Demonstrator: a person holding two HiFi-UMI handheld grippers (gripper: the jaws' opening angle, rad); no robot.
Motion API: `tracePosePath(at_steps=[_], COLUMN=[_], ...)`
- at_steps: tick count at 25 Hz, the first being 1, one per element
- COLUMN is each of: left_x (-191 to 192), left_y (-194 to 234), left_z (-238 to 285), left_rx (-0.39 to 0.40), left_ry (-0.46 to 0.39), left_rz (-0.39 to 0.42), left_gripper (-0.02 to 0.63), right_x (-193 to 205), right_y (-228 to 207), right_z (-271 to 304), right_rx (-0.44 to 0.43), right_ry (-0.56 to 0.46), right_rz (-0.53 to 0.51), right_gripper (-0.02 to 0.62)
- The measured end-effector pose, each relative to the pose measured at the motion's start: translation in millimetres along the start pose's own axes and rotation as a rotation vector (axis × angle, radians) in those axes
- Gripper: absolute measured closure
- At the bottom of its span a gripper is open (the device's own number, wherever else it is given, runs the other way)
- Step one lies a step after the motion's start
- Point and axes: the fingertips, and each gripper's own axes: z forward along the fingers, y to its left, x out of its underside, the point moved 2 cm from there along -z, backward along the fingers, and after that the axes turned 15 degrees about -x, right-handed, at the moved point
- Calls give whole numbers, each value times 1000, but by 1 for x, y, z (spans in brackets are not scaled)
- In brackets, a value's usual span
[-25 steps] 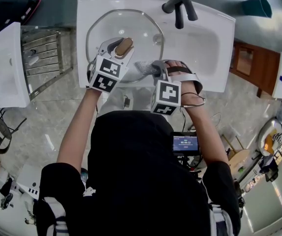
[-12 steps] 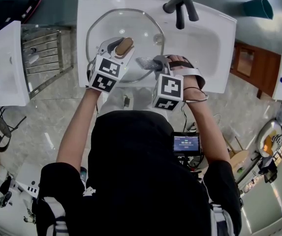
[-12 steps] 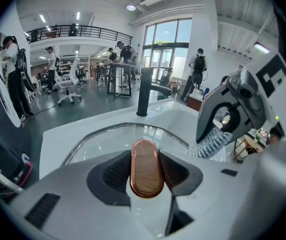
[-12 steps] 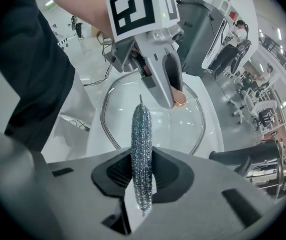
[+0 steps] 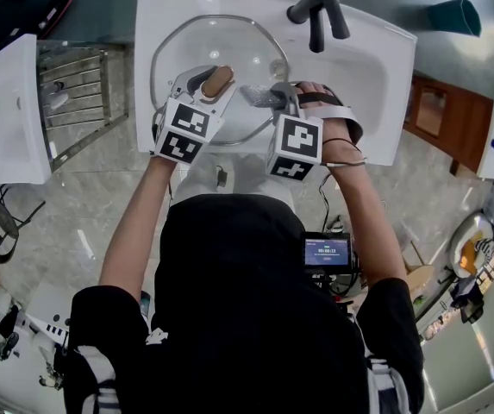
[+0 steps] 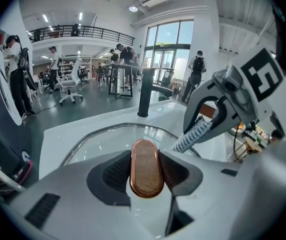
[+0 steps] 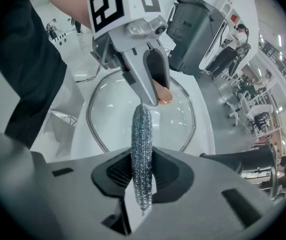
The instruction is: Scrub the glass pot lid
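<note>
The glass pot lid [image 5: 182, 46] with a metal rim lies in the left part of the white sink [image 5: 363, 80]. Its brown oval handle [image 5: 217, 79] sits between the jaws of my left gripper [image 5: 205, 81], which is shut on it; the left gripper view shows the handle [image 6: 145, 168] pinched between both pads. My right gripper [image 5: 271, 100] is shut on a steel wool scrubber [image 5: 257, 96], held just right of the handle over the lid's near-right part. In the right gripper view the scrubber [image 7: 142, 151] stands on edge between the pads, above the lid glass [image 7: 113, 116].
A dark faucet [image 5: 315, 11] rises at the sink's far side, right of the lid. A wire dish rack [image 5: 78, 97] and a white tray [image 5: 5, 115] stand to the left of the sink. The sink's right half holds nothing.
My right gripper has carried the scrubber across the lid, away from the near rim and toward the far side. The left gripper and the lid have stayed put.
</note>
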Motion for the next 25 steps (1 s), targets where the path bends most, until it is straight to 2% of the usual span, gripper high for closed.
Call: tracePosePath(at_steps=[25], left_x=[1], left_y=[1], left_z=[-1], left_rx=[-8], left_ry=[3], left_rz=[-14], left_gripper=[437], right_x=[-6], right_y=[-65], right_z=[1], right_rx=[106], right_ry=[35], right_rz=[3], right_gripper=[526])
